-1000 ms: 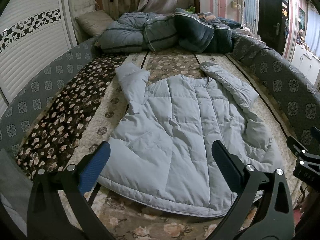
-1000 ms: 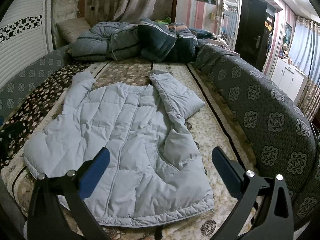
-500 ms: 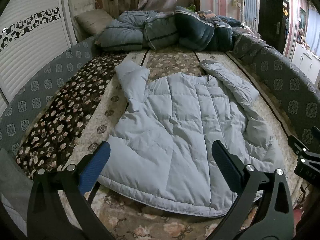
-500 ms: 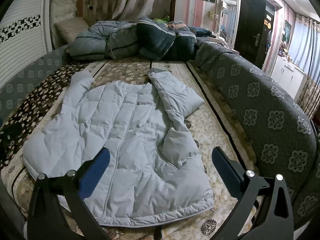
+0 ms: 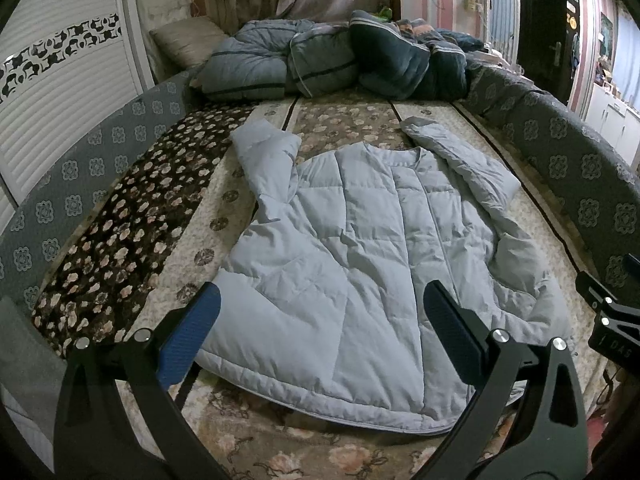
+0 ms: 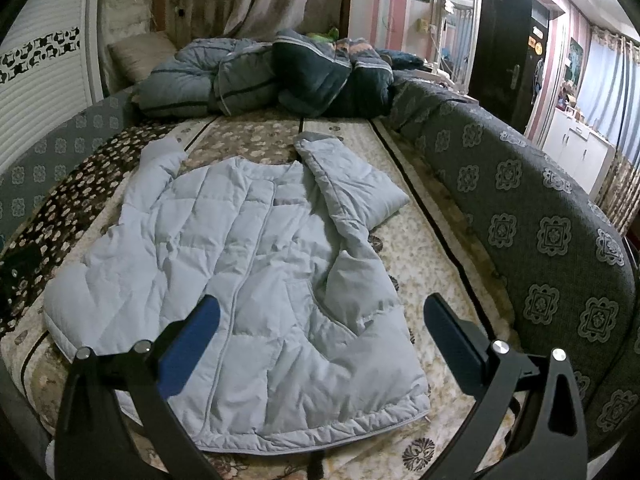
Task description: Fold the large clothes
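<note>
A pale blue quilted jacket lies spread flat, front up, on a floral-covered bed, collar toward the far end and hem toward me. Its sleeves angle up at both sides; the right one is bent over beside the body. My left gripper hovers open above the hem, holding nothing. My right gripper is open too, above the jacket's lower right corner, nothing between its fingers. Part of the right gripper's frame shows at the right edge of the left wrist view.
Bundled dark and grey quilts and a pillow are piled at the bed's far end. A padded grey patterned rail runs along the right side and another along the left. A white wardrobe stands left.
Both views have shifted slightly forward and down over the jacket. The jacket lies as before and both grippers have stayed open.
</note>
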`<state>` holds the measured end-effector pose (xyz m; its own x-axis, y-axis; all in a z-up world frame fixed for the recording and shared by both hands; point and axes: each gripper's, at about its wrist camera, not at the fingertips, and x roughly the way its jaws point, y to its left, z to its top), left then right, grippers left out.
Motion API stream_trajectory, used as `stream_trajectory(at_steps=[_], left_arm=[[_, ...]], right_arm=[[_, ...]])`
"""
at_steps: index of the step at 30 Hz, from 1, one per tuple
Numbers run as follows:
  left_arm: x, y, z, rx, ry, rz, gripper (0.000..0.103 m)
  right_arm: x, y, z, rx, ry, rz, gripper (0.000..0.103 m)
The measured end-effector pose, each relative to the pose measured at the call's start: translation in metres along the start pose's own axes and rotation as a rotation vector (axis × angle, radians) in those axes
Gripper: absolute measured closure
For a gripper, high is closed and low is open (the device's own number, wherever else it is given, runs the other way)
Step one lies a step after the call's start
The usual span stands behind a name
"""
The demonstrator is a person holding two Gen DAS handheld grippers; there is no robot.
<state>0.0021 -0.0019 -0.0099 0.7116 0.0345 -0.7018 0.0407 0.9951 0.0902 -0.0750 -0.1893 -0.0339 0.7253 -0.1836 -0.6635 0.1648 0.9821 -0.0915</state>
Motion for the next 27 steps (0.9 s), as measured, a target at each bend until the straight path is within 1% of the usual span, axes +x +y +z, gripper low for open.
stream_trajectory(at_steps=[14,27], left_arm=[[0.0062,0.0053,0.0030,-0.002,0.015,0.000,0.003],[0.0016,0.0037,0.0028,0.007,0.007,0.009,0.003]], right_arm=[[0.0053,-0.0017,-0.0031,0.001,0.003,0.001,0.002],[0.0074,-0.0044,-0.0049,0.008,0.007,-0.004,0.002]])
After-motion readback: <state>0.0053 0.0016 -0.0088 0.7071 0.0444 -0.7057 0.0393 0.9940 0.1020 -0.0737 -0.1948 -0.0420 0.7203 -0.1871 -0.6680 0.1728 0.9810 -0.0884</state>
